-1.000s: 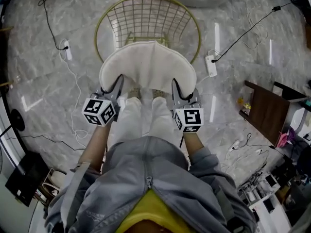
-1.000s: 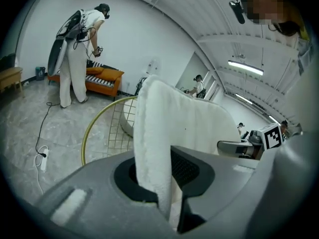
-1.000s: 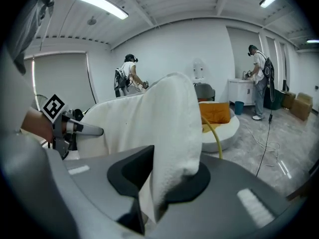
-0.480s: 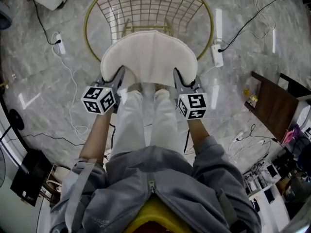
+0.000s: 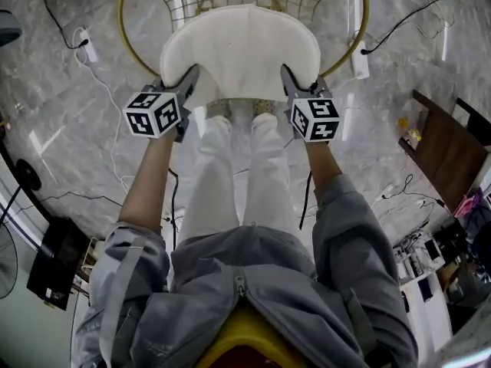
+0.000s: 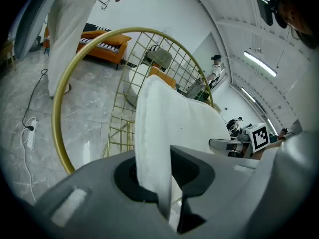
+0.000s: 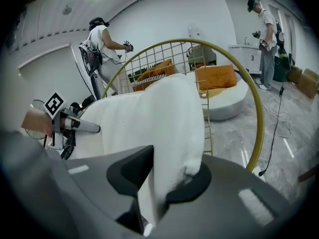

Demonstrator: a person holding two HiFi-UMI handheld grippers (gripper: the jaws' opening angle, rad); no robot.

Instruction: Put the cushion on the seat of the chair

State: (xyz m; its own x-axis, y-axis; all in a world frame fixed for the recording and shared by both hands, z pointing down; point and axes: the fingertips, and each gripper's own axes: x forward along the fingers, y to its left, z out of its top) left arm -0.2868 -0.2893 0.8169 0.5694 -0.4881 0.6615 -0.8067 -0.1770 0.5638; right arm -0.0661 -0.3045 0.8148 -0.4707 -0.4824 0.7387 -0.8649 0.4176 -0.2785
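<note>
Bystanders (image 7: pixel 103 46) beyond chair (image 7: pixel 260 116), gripper views only

Floor (image 5: pixel 69 159): grey marble tile, glossy, with pale streaks of reflected light. White power strip (image 5: pixel 83 44) at upper left, white cord trailing down across the tile. Second power strip (image 5: pixel 359 58) at upper right, with black cable (image 5: pixel 406 23) running off toward the corner. Dark brown wooden cabinet (image 5: pixel 449 148) at right edge; small clutter below it, too small to tell. Black flat panel (image 5: pixel 52 263) at lower left. Walls (image 6: pixel 164 9) plain white. Long ceiling light (image 6: pixel 259 63), lit. Orange piano (image 6: pixel 102 39) against far wall. Round white sofa (image 7: pixel 227 101) bearing orange pillow (image 7: pixel 217 76). Cardboard boxes (image 7: pixel 305 81) at far right.
</note>
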